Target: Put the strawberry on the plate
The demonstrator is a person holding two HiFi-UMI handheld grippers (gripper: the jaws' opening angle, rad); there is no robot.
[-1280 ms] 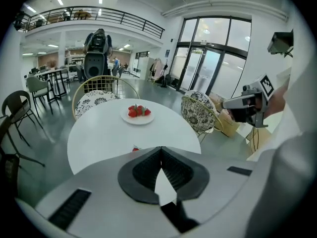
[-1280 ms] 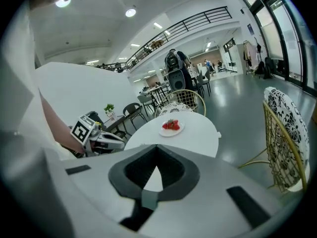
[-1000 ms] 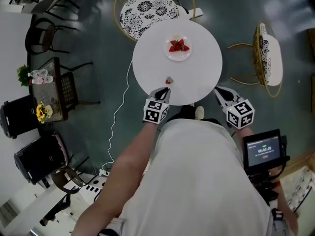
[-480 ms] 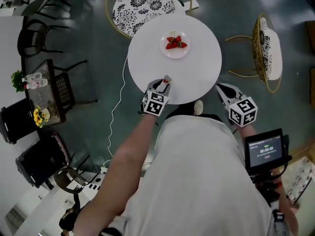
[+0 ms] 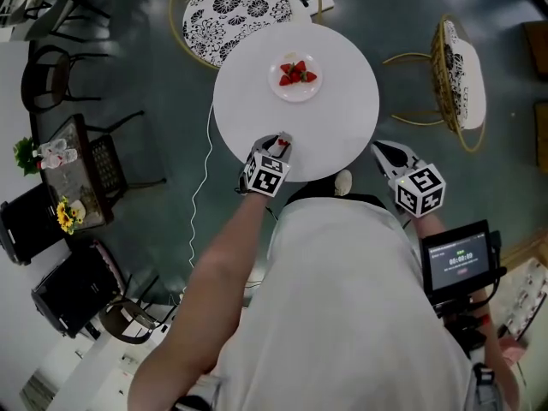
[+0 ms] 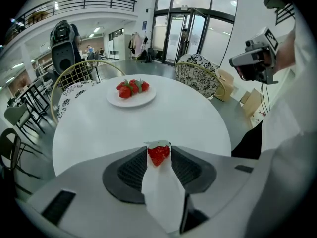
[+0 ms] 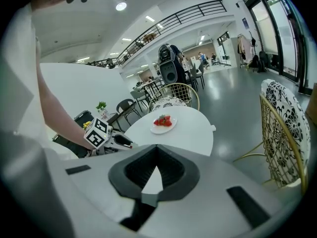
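While the right gripper hangs beside the bench, fingers together on nothing, the pick-up is being set up by the left gripper at the near edge. Its fingers have just been opening and now stand apart. The strawberry is seen between their tips, resting on the bench, with its pale leaf cap at the far end. No squeeze can be read, and bare bench shows in the gap below the fruit, so it is judged bracketed but not yet gripped. The plate lies well apart, toward the far side of the bench, with a pile of red fruit already on it.

The step in hand is taken to be the grasp. Next, the fingers are to be closed gently — the fruit looks small and soft — until it is held. It is then to be lifted clear, carried across the bare bench and lowered onto a free part of the plate — beside the pile, not on top of it.
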